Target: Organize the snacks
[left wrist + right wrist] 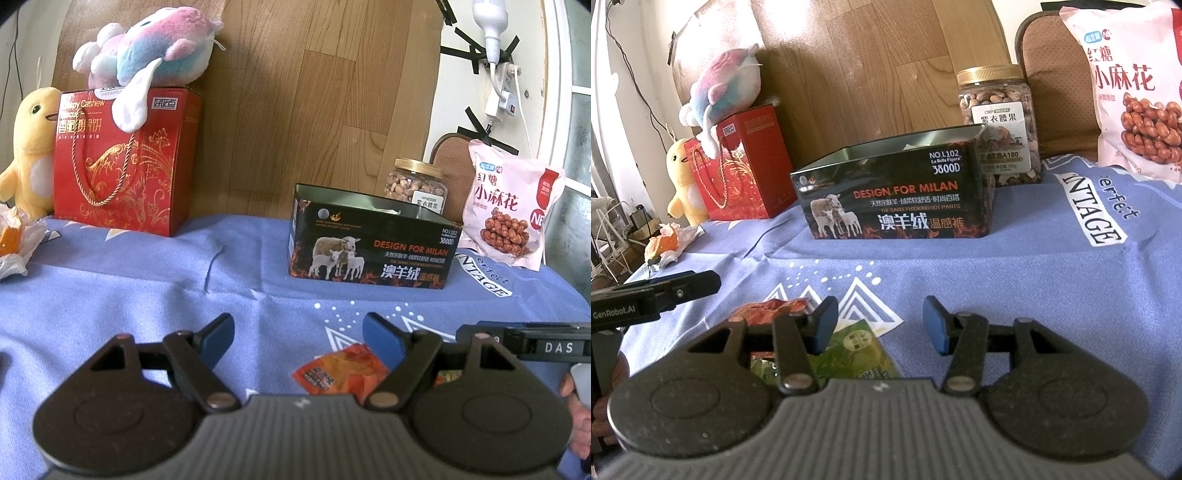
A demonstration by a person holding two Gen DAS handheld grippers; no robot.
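An open black tin box [369, 243] [897, 188] printed "DESIGN FOR MILAN" stands on the blue cloth. An orange snack packet [340, 373] [768, 310] lies flat on the cloth just under my left gripper's right finger. A green snack packet [857, 350] lies beside it, under my right gripper's left finger. My left gripper [298, 334] is open with nothing between its blue pads. My right gripper [880, 323] is open too, its gap empty above the cloth. Each gripper's body shows at the edge of the other's view.
A nut jar [999, 122] and a pink bag of fried dough twists [513, 206] stand behind the tin. At the left are a red gift box [122, 162] with a plush on top, a yellow plush [31, 151] and crumpled wrapping [666, 242]. A person's hand [580, 413] shows at the right.
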